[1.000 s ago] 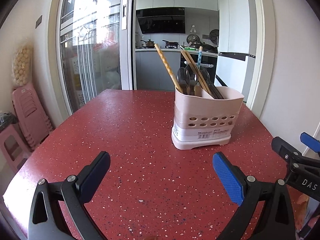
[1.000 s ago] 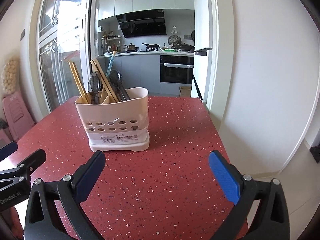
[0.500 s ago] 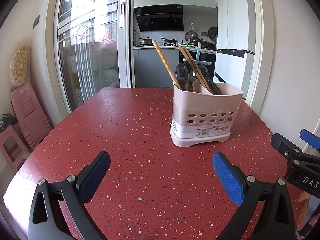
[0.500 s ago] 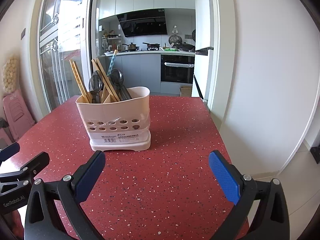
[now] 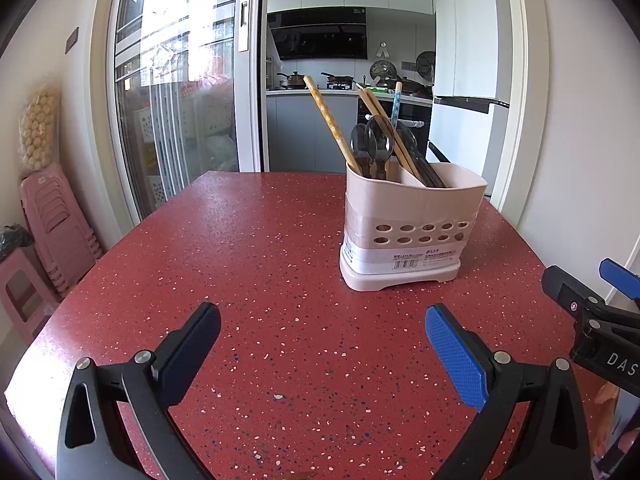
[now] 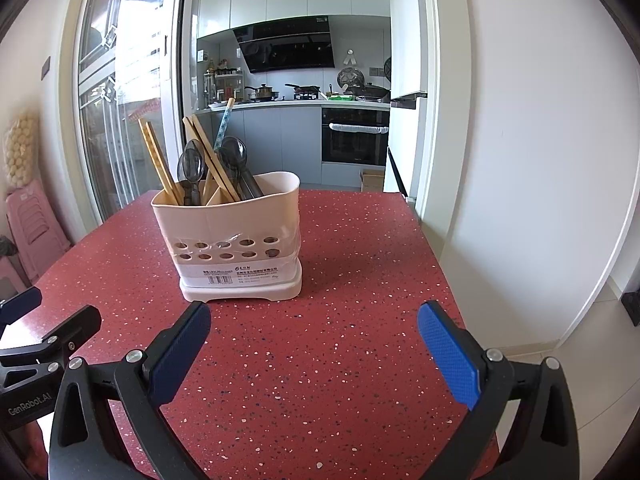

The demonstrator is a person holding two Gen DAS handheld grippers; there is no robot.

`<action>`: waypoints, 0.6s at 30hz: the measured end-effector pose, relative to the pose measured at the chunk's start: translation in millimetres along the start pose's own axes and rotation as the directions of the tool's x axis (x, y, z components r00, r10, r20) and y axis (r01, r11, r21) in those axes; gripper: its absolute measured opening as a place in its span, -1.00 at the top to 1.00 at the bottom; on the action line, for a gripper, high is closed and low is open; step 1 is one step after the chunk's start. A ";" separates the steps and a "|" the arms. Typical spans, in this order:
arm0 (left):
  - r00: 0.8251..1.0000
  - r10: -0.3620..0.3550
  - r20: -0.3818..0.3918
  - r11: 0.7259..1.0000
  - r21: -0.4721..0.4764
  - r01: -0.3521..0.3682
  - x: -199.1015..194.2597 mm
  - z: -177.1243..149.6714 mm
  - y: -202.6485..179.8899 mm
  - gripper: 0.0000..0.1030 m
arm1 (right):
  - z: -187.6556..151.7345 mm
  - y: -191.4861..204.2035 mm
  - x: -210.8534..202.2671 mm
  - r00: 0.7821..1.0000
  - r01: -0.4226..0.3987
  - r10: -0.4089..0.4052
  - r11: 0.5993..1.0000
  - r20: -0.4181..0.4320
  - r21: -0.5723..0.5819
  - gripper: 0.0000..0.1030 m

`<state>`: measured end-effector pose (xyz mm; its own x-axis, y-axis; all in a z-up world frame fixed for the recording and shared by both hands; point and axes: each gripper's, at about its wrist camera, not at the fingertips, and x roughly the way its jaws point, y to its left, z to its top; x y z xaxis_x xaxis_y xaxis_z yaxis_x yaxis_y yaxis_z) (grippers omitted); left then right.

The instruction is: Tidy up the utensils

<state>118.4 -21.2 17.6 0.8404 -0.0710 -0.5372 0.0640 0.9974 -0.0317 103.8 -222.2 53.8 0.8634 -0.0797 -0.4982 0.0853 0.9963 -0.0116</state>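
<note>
Closer now: the utensil caddy looms larger in my right view than a second ago, just ahead of my right gripper, jaws spread wide, nothing between them. My left gripper hangs spread and empty too. Chopsticks and dark spoons stand in the caddy on the red speckled table.
</note>
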 end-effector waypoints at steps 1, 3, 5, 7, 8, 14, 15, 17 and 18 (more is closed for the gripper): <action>1.000 0.000 0.000 1.000 0.000 0.000 0.1 0.2 0.0 -1.00 | -0.1 0.1 0.3 1.000 0.000 0.000 1.000 -0.001 0.000 -1.00; 1.000 0.001 0.000 1.000 0.000 -0.001 -0.1 0.0 -0.1 -1.00 | -0.6 0.4 0.6 1.000 0.000 0.000 1.000 -0.002 0.000 -1.00; 1.000 0.000 0.000 1.000 0.000 0.000 0.1 0.1 0.1 -1.00 | -0.8 0.5 0.7 1.000 -0.001 0.001 1.000 -0.002 0.000 -1.00; 1.000 0.001 -0.001 1.000 0.001 -0.001 0.1 0.2 0.1 -1.00 | -1.2 0.4 0.5 1.000 0.000 0.000 1.000 -0.002 0.000 -1.00; 1.000 0.002 -0.001 1.000 0.001 -0.002 0.2 0.1 0.1 -1.00 | -0.8 0.5 0.7 1.000 0.000 0.000 1.000 -0.002 0.000 -1.00; 1.000 -0.001 -0.001 1.000 0.000 0.001 0.0 0.2 0.2 -1.00 | -0.9 0.6 0.8 1.000 -0.001 0.001 1.000 -0.004 0.000 -1.00; 1.000 -0.003 -0.001 1.000 0.000 0.003 -0.1 0.1 0.3 -1.00 | -1.3 0.7 0.6 1.000 0.000 0.000 1.000 -0.003 0.000 -1.00; 1.000 0.002 0.000 1.000 0.002 -0.002 0.1 0.0 -0.3 -1.00 | -1.1 0.4 1.1 1.000 -0.003 0.003 1.000 -0.004 0.001 -1.00; 1.000 0.002 -0.001 1.000 0.002 -0.002 0.3 0.1 -0.1 -1.00 | -1.0 0.5 1.2 1.000 -0.003 0.003 1.000 -0.005 0.001 -1.00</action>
<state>118.7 -21.2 17.6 0.8398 -0.0690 -0.5385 0.0636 0.9976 -0.0287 104.4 -221.8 52.3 0.8611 -0.0770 -0.5025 0.0837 0.9964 -0.0094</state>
